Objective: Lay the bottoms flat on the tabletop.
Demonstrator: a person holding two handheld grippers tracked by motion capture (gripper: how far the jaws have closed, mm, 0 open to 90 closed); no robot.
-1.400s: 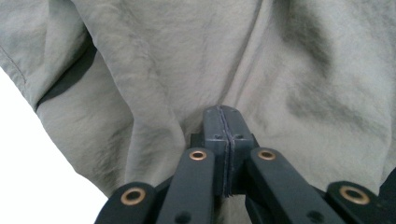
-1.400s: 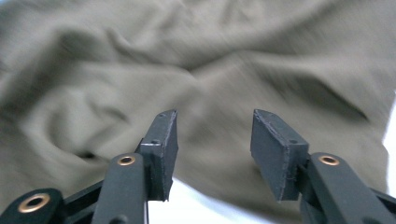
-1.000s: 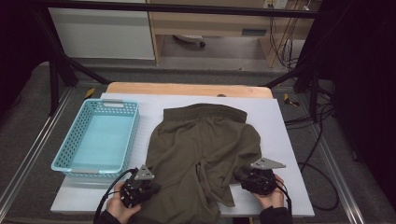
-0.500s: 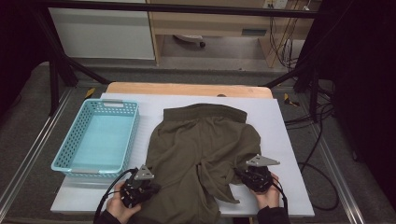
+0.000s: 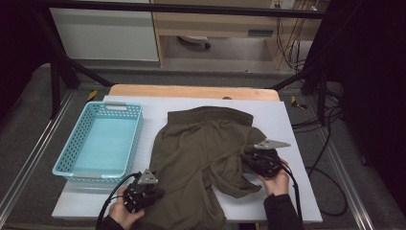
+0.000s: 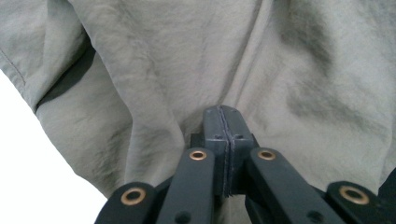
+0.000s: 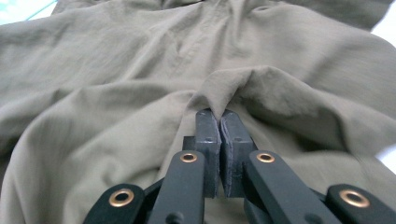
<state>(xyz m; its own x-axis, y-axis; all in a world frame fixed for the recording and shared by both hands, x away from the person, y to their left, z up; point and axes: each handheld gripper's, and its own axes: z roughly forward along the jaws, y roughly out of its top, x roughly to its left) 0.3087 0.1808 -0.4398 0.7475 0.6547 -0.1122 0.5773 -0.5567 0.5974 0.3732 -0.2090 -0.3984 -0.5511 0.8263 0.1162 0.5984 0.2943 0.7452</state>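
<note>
The olive shirt (image 5: 206, 153) lies spread on the white worktop (image 5: 287, 120) just right of the blue basket (image 5: 98, 143), collar away from the person. The left hand-held gripper (image 6: 223, 122) pinches its near hem; the right hand-held gripper (image 7: 220, 122), pinching a fold, has lifted that edge inward since a second ago.

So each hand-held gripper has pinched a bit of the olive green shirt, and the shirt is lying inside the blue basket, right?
Not quite. The olive green shirt lies spread on the white table, beside the blue basket, which holds nothing; the high view shows this. The rest is right: the left hand-held gripper and the right hand-held gripper are each shut on a fold of the shirt.
</note>
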